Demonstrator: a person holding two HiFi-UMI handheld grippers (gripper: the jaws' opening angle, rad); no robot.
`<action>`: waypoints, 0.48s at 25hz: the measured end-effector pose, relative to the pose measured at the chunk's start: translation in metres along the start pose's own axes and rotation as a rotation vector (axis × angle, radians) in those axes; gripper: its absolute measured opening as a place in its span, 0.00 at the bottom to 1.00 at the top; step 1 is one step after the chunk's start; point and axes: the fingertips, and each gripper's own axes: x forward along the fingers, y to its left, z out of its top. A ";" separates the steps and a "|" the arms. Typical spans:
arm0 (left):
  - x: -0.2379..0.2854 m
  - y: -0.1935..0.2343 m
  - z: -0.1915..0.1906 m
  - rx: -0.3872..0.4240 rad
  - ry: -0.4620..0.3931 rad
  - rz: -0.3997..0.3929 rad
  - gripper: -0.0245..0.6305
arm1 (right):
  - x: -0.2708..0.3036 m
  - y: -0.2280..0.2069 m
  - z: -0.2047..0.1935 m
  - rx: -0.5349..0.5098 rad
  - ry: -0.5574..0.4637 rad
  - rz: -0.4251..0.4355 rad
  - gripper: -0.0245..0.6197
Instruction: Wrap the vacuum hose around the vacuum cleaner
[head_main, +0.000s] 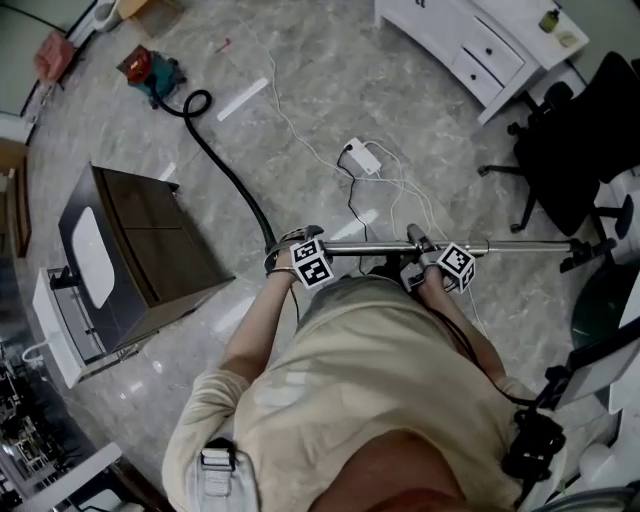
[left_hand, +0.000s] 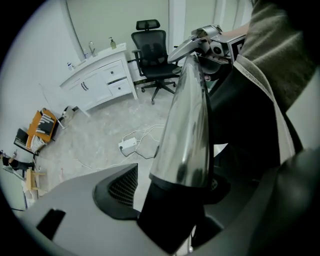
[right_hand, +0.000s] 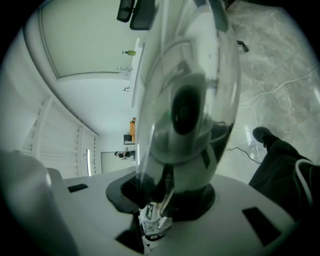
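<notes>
Left gripper (head_main: 300, 248) clenched on the black cuff (left_hand: 170, 220) joining vacuum hose (head_main: 225, 170) to chrome wand (head_main: 520, 245). Right gripper (head_main: 430, 255) clenched on the wand. Vacuum cleaner (head_main: 152, 70) stands well apart at eleven o'clock. Risk: the wand's far end may strike the office chair (head_main: 570, 150) at three o'clock when I turn.

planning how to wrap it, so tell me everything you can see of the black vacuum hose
The vacuum hose is black, slim and looks flexible. It leaves the red and teal vacuum cleaner, curls in one small loop beside it, then lies across the marbled floor past the dark cabinet and rises to the left hand-held gripper, clamped on the black cuff joining it to the chrome wand. None is wrapped yet.
</notes>
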 end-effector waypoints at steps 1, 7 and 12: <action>0.003 0.003 0.006 -0.020 -0.009 -0.002 0.53 | 0.005 0.005 0.008 -0.020 0.015 -0.008 0.22; 0.018 0.020 0.030 -0.119 -0.069 0.047 0.53 | 0.031 0.045 0.036 -0.190 0.105 0.005 0.22; 0.021 0.041 0.039 -0.193 -0.112 0.071 0.53 | 0.061 0.074 0.049 -0.280 0.168 0.002 0.22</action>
